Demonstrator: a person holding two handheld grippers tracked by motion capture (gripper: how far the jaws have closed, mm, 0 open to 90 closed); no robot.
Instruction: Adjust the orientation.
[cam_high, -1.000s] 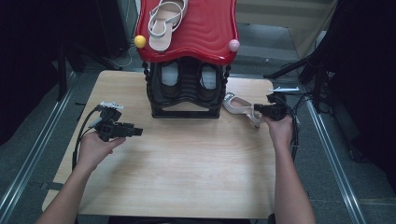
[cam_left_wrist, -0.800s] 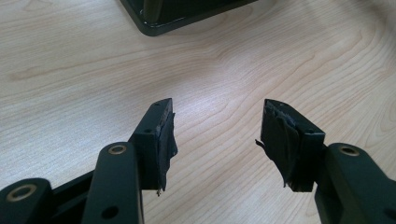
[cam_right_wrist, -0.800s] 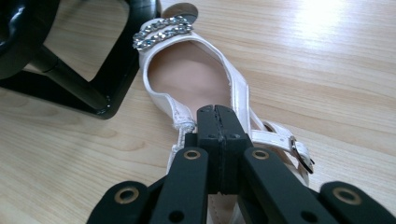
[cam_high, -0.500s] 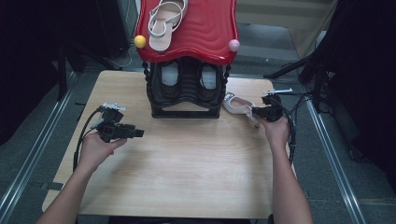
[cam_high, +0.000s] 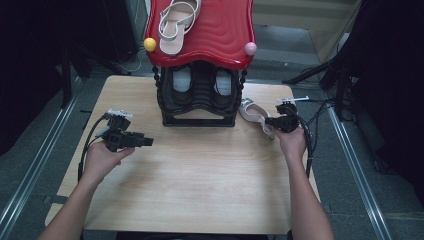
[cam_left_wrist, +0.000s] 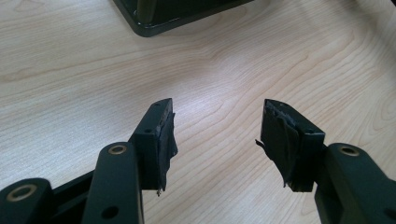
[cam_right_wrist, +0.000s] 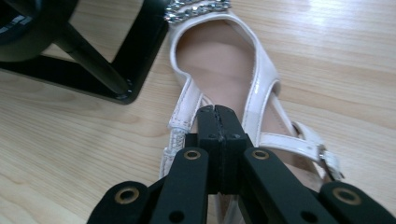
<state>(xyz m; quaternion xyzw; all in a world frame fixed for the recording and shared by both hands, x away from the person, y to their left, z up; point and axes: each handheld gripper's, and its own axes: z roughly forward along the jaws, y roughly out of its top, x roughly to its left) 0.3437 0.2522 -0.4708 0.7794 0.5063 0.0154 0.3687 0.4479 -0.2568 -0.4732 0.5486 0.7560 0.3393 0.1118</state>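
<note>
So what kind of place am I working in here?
Probably a lab or workshop recording station, not a home: a bare wooden table on a grey floor between metal rails, with a red-topped black shoe rack and a white sandal as props.

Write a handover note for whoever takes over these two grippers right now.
Right gripper: jaws shut, tips over the heel end of the white sandal; whether a strap is pinched cannot be told.
Left gripper: open, holding nothing, above bare table left of the rack.
White sandal lies on the table, right of the black shoe rack, close to its foot.
Its apparent mate already sits on the rack's red top shelf; a dark pair fills the lower tier.
Likely left: secure the sandal, lift it and set it beside its mate.
</note>
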